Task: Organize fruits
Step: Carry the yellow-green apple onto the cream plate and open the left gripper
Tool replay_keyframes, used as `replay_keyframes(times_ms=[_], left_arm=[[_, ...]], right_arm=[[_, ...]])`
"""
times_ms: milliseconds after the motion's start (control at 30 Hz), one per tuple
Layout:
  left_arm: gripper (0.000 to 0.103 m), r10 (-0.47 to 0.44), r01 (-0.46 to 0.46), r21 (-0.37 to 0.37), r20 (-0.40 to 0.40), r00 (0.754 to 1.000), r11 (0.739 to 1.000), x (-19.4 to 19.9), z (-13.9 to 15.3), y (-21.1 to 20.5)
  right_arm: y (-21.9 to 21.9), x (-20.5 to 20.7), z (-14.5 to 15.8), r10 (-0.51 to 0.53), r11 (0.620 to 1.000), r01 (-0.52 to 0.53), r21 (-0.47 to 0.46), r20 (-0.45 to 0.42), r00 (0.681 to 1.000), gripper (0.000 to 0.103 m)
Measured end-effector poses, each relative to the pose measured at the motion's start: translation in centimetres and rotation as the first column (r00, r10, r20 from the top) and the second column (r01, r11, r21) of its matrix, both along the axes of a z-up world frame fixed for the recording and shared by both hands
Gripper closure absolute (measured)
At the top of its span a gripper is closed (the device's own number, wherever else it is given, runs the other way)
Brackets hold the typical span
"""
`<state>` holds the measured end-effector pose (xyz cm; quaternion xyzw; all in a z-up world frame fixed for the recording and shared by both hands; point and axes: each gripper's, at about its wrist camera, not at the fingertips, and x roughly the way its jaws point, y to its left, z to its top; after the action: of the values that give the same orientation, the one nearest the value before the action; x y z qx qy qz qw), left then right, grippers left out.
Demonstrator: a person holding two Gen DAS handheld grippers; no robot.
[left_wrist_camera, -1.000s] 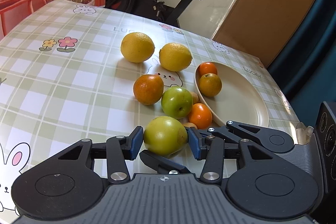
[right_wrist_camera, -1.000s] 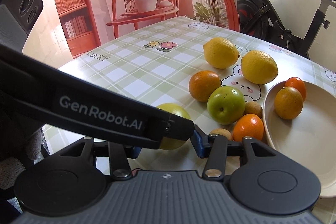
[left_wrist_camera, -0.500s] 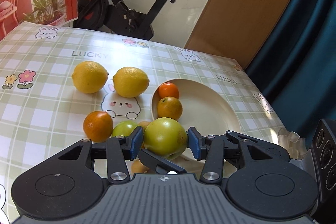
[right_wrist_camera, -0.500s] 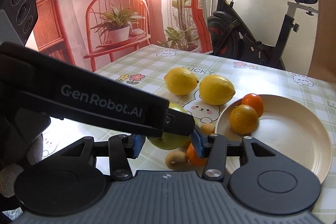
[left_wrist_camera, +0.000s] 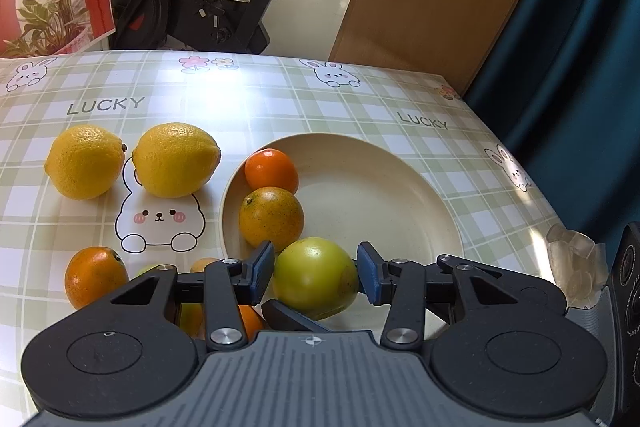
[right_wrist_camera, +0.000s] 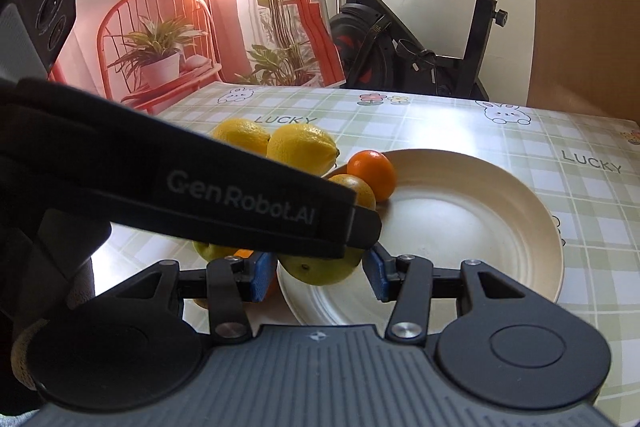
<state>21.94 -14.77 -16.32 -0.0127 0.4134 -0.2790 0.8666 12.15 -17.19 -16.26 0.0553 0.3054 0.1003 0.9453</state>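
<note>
Now that the green apple has travelled from the loose pile on the table to the near rim of the cream plate, the delivery step looks nearly complete; lowering and releasing should follow. The left gripper pinches it between blue pads, and the right gripper also brackets the same fruit, apparently gripping it too, though the left device's black strap hides much of that. The apple is smooth, glossy and round. Two dimpled oranges already sit inside the matte, shallow plate, while two pebbled lemons remain on the shiny checked tablecloth.
</note>
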Motion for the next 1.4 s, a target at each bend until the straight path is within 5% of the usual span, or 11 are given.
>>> replay_keyframes(times_ms=[1133, 1400], left_arm=[[0.054, 0.104, -0.104, 0.004, 0.004, 0.995, 0.995, 2.7, 0.3, 0.9], [0.054, 0.109, -0.11, 0.004, 0.03, 0.994, 0.994, 2.1, 1.1, 1.4]], right_arm=[[0.1, 4.0, -1.5, 0.004, 1.0, -0.005, -0.029, -0.026, 1.0, 0.052], [0.1, 3.7, -0.9, -0.009, 1.0, 0.007, -0.031, -0.042, 0.999, 0.043]])
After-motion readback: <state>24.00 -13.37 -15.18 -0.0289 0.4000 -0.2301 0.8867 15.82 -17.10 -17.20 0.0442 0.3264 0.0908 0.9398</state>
